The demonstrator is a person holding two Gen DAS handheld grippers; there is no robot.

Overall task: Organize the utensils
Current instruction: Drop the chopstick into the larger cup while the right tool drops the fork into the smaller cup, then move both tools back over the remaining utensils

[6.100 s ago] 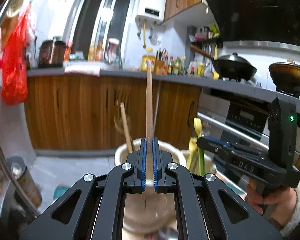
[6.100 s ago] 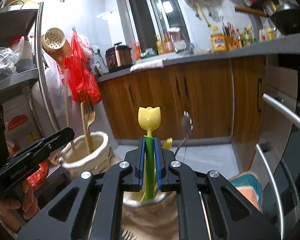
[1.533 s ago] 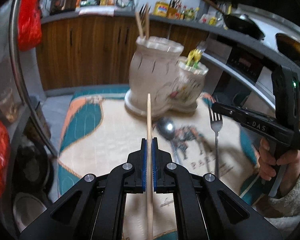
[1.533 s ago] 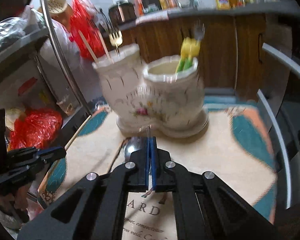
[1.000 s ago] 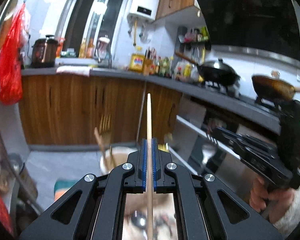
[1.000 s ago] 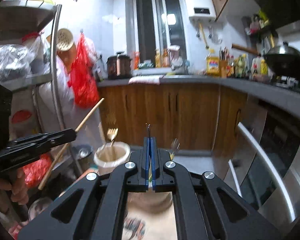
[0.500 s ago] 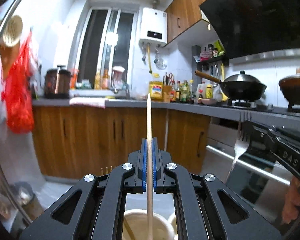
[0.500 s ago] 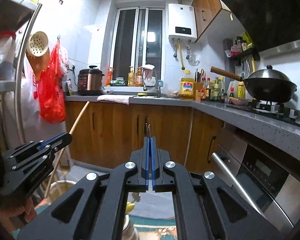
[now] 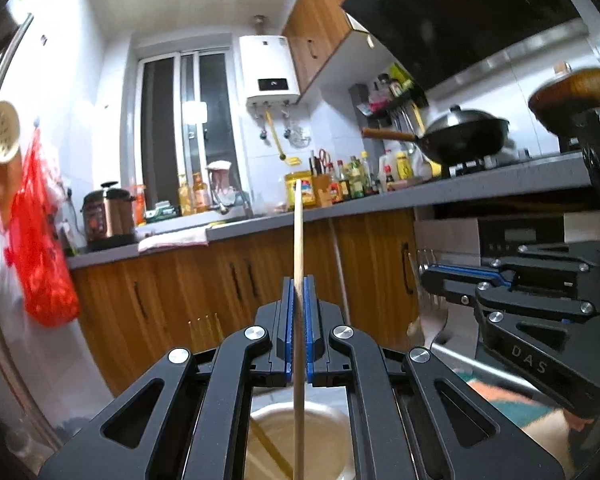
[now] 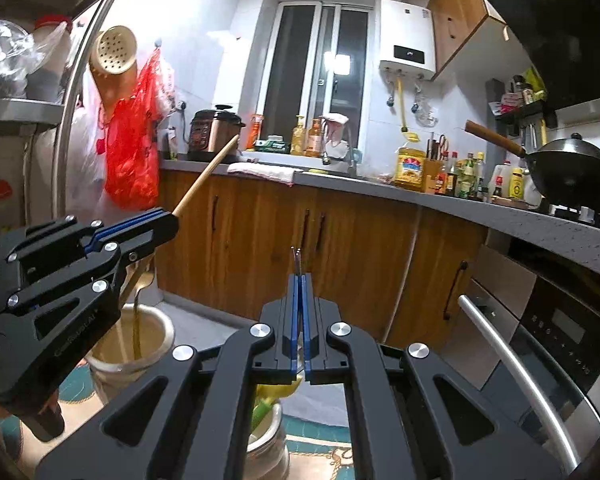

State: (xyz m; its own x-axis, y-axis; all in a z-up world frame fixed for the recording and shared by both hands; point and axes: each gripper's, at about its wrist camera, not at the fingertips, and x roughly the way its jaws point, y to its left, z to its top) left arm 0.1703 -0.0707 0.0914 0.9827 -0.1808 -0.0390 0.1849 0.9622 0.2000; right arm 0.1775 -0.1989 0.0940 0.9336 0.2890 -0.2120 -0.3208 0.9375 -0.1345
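My left gripper (image 9: 299,292) is shut on a wooden chopstick (image 9: 298,236) held upright, its lower end over a white ceramic holder (image 9: 324,416) that holds another chopstick. In the right wrist view the left gripper (image 10: 168,220) and the chopstick (image 10: 208,174) stand above that holder (image 10: 156,330). My right gripper (image 10: 299,292) is shut on a metal fork (image 10: 297,259), tines up, above a second white holder (image 10: 272,436) with yellow-green utensils. The fork (image 9: 430,308) and right gripper (image 9: 432,276) also show in the left wrist view.
Both holders stand on a patterned mat (image 10: 324,456). Wooden cabinets (image 10: 340,248) under a grey counter (image 10: 420,196) run behind. An oven with a steel handle (image 10: 516,368) is at the right. A metal rack post (image 10: 76,96) and red bag (image 10: 134,160) are at the left.
Both grippers lifted their utensils from the mat, swung them upright and came in over the holders. In the last half second the right gripper moved closer to the left.
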